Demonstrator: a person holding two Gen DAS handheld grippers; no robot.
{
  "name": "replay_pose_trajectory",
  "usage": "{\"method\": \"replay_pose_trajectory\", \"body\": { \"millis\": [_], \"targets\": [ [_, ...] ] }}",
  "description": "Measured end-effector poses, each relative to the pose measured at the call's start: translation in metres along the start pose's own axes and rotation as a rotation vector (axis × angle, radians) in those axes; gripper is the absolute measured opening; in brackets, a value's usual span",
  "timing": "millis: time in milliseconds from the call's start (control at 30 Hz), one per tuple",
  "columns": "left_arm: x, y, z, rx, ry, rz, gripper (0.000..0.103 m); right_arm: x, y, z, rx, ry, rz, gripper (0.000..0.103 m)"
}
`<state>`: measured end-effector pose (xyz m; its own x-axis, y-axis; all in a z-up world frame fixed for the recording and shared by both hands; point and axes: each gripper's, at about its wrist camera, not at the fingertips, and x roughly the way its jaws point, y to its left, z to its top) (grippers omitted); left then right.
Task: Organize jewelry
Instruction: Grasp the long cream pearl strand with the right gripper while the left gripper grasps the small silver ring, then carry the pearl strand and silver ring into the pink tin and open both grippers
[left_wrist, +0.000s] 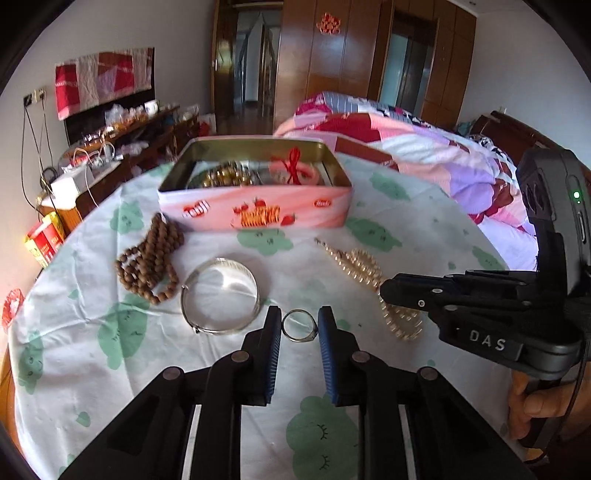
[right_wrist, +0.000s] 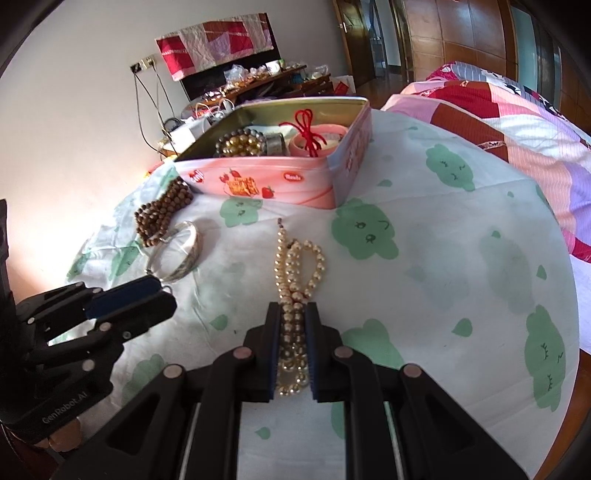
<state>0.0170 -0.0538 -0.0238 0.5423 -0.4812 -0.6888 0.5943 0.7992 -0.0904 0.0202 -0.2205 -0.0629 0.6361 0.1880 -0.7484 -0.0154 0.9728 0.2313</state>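
Note:
A pink tin box (left_wrist: 255, 210) stands open at the back of the table, with gold beads (left_wrist: 225, 177) and a pink bangle with red string (left_wrist: 295, 170) inside. My left gripper (left_wrist: 299, 325) has its jaws on either side of a small silver ring (left_wrist: 298, 325) lying on the cloth; the pads touch or nearly touch it. My right gripper (right_wrist: 293, 321) is shut on a pearl necklace (right_wrist: 295, 266) that lies on the table. A wooden bead bracelet (left_wrist: 147, 258) and a silver bangle (left_wrist: 219, 295) lie to the left.
The round table (right_wrist: 443, 258) has a white cloth with green cloud prints. A bed with a patchwork quilt (left_wrist: 424, 147) is behind right. A cluttered dresser (left_wrist: 122, 133) stands at the back left.

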Motion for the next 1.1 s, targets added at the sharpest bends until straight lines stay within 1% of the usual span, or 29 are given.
{"method": "replay_pose_trajectory", "body": {
  "millis": [100, 200, 300, 367, 400, 433, 467, 500, 600, 633, 667, 733, 767, 800, 833, 900, 933, 1000, 1033, 1067, 1100],
  "targets": [
    [-0.004, 0.002, 0.002, -0.009, -0.031, -0.006, 0.020, -0.012, 0.002, -0.001, -0.009, -0.064, 0.040, 0.013],
    [-0.004, 0.006, 0.002, -0.015, -0.032, -0.002, 0.020, -0.020, 0.009, -0.002, -0.035, -0.111, 0.039, 0.012],
    [-0.004, 0.009, 0.002, -0.023, -0.032, 0.002, 0.020, -0.017, 0.014, 0.000, -0.049, -0.098, 0.002, 0.013],
    [-0.006, 0.013, 0.002, -0.037, -0.039, 0.002, 0.020, -0.012, 0.010, 0.002, -0.025, -0.077, -0.011, 0.018],
    [-0.007, 0.014, 0.002, -0.043, -0.041, 0.002, 0.020, -0.008, 0.008, 0.004, -0.009, -0.060, -0.015, 0.030],
    [-0.008, 0.017, 0.002, -0.054, -0.047, 0.001, 0.020, -0.004, 0.005, 0.006, 0.003, -0.044, -0.016, 0.052],
    [-0.009, 0.018, 0.002, -0.059, -0.051, 0.000, 0.020, -0.002, 0.003, 0.006, 0.008, -0.032, -0.016, 0.064],
    [-0.010, 0.021, 0.003, -0.070, -0.059, -0.006, 0.020, 0.001, 0.004, 0.008, 0.010, -0.024, -0.018, 0.073],
    [-0.012, 0.025, 0.004, -0.088, -0.069, -0.021, 0.020, 0.008, 0.010, 0.011, -0.036, 0.005, -0.031, 0.073],
    [-0.013, 0.026, 0.004, -0.091, -0.072, -0.019, 0.020, 0.014, 0.015, 0.011, -0.062, 0.029, -0.046, 0.066],
    [-0.013, 0.027, 0.004, -0.091, -0.075, -0.018, 0.020, 0.019, 0.019, 0.011, -0.085, 0.049, -0.061, 0.065],
    [-0.013, 0.028, 0.004, -0.095, -0.078, -0.021, 0.020, 0.020, 0.026, 0.010, -0.129, 0.053, -0.079, 0.046],
    [-0.014, 0.029, 0.004, -0.097, -0.081, -0.023, 0.020, 0.021, 0.030, 0.010, -0.156, 0.054, -0.116, 0.042],
    [-0.015, 0.030, 0.003, -0.099, -0.083, -0.024, 0.020, 0.022, 0.031, 0.009, -0.172, 0.055, -0.145, 0.033],
    [-0.015, 0.032, 0.003, -0.103, -0.088, -0.022, 0.020, 0.021, 0.032, 0.009, -0.184, 0.055, -0.155, 0.024],
    [-0.017, 0.035, 0.003, -0.113, -0.092, -0.023, 0.020, 0.020, 0.028, 0.008, -0.172, 0.056, -0.139, 0.018],
    [-0.018, 0.036, 0.004, -0.118, -0.094, -0.022, 0.020, 0.019, 0.025, 0.008, -0.155, 0.054, -0.121, 0.017],
    [-0.019, 0.040, 0.005, -0.128, -0.102, -0.019, 0.020, 0.015, 0.015, 0.009, -0.092, 0.047, -0.051, 0.017],
    [-0.020, 0.040, 0.005, -0.132, -0.104, -0.019, 0.020, 0.012, 0.011, 0.010, -0.052, 0.039, -0.002, 0.017],
    [-0.020, 0.042, 0.006, -0.135, -0.108, -0.016, 0.020, 0.007, 0.008, 0.011, -0.020, 0.024, 0.044, 0.017],
    [-0.021, 0.043, 0.008, -0.137, -0.112, -0.011, 0.020, 0.003, 0.008, 0.012, -0.005, 0.009, 0.072, 0.017]
  ]
}}
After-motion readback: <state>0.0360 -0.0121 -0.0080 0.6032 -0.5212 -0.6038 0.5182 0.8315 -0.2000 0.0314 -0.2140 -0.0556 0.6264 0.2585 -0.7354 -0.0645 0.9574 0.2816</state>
